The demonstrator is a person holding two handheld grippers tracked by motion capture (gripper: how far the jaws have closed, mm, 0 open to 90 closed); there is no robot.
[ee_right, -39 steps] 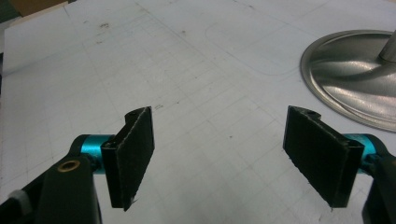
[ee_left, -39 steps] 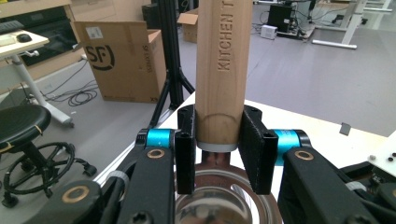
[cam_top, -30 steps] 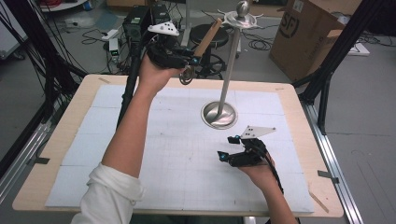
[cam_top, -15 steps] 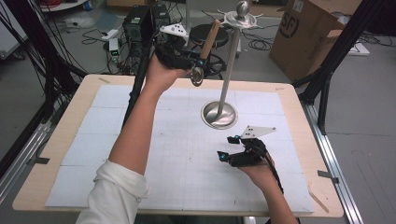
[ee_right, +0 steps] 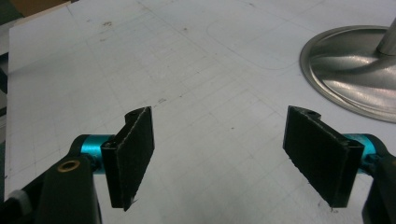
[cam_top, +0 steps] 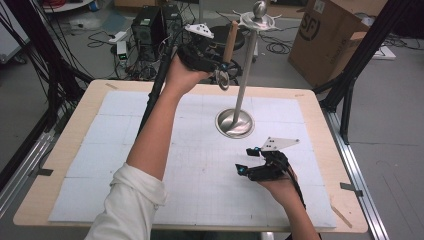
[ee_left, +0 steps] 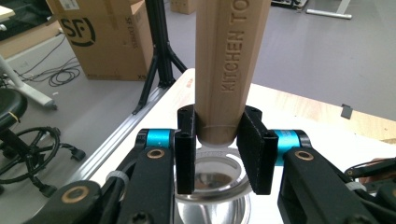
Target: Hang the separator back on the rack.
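Observation:
My left gripper [cam_top: 220, 67] is raised over the table's far edge, shut on a kitchen tool. The tool's wooden handle [cam_top: 230, 35] points up and its metal ring end [cam_top: 222, 80] hangs below the jaws. In the left gripper view the jaws [ee_left: 217, 149] clamp the handle [ee_left: 231, 70] near its lower end, stamped "KITCHEN TO", with the shiny ring [ee_left: 217, 172] under it. A tall metal stand [cam_top: 247, 70] with a round base [cam_top: 234, 122] and a hooked, ball-topped crown [cam_top: 259, 17] rises just right of the tool. My right gripper [cam_top: 247, 160] rests low on the white mat, open and holding nothing [ee_right: 233, 158].
A white gridded mat [cam_top: 125, 150] covers the wooden table [cam_top: 65, 145]. The stand's base [ee_right: 355, 70] lies ahead and to the right of my right gripper. A cardboard box [cam_top: 330, 35], black tripod legs [cam_top: 350, 75] and cables stand on the floor beyond the table.
My left gripper has carried the tool to the right, closer to the stand's pole, and the handle now stands more upright. The right gripper has not moved.

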